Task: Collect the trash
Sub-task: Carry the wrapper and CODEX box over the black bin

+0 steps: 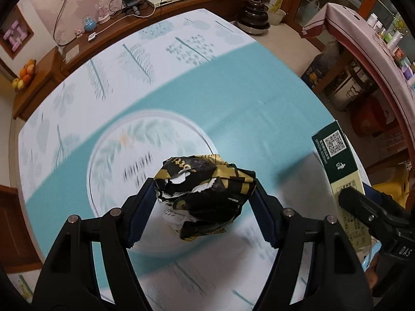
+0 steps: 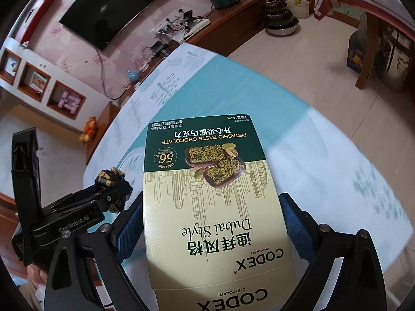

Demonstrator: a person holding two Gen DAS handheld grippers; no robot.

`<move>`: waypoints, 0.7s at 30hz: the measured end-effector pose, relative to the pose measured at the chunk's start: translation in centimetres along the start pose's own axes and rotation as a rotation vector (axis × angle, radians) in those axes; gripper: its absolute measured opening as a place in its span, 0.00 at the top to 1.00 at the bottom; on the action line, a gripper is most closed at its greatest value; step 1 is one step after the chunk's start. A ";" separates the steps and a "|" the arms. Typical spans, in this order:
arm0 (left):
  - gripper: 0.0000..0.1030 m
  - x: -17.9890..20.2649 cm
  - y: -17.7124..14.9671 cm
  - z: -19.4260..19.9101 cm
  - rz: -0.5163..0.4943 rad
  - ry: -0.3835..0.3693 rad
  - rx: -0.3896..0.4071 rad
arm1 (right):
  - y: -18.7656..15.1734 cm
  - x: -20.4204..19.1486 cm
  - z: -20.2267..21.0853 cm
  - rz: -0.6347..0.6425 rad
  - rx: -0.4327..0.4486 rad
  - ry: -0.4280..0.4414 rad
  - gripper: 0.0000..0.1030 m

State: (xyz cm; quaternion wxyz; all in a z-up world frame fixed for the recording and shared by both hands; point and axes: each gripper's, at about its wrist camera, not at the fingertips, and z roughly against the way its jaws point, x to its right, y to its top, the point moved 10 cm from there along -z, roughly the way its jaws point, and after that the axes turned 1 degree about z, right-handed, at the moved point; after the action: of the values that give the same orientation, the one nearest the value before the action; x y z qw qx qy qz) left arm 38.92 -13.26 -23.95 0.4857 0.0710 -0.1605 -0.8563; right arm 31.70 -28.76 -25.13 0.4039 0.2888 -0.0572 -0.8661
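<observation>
Both pieces of trash are in hand and off the table. The left gripper (image 1: 205,202) is clamped on a crumpled black-and-gold foil wrapper (image 1: 205,189), blue pads pressing its 2 sides, the ball held above the teal and white patterned tablecloth (image 1: 233,98). The right gripper (image 2: 212,233) holds a flat green-and-cream cardboard chocolate box (image 2: 215,207) between its blue-padded fingers (image 2: 295,223), which bear on the box's 2 long edges; the box juts forward over the cloth. No further litter shows on the visible cloth (the near strip under both tools is hidden). No bin or bag is visible in either view, so the drop-off is judged the step remaining, its place unknown. Room: the table top ahead is wide and bare in both views; its far edge runs close to a wooden sideboard (image 1: 109,39) loaded with cables and boxes, its right edge drops to open beige floor (image 2: 298,59). The 2 grippers sit near each other, the box end just beside the left tool, so any crossing move risks a knock.
</observation>
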 end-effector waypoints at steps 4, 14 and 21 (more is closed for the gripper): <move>0.34 2.9 -5.1 2.2 0.015 -0.014 -0.025 | -5.0 1.5 3.9 -0.002 -0.012 0.037 0.06; 0.34 11.4 -15.4 6.6 0.044 -0.010 0.017 | -17.9 7.3 13.2 0.019 -0.050 0.085 0.06; 0.34 16.1 -22.3 7.2 0.031 0.000 -0.003 | -24.2 12.6 17.0 0.000 -0.082 0.081 0.06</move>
State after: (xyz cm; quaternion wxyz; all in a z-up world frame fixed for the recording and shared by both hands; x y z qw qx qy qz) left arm 10.55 -14.90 -24.27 0.4990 0.0677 -0.1605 -0.8489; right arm -0.14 -24.14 -24.83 0.4174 0.3068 -0.0052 -0.8554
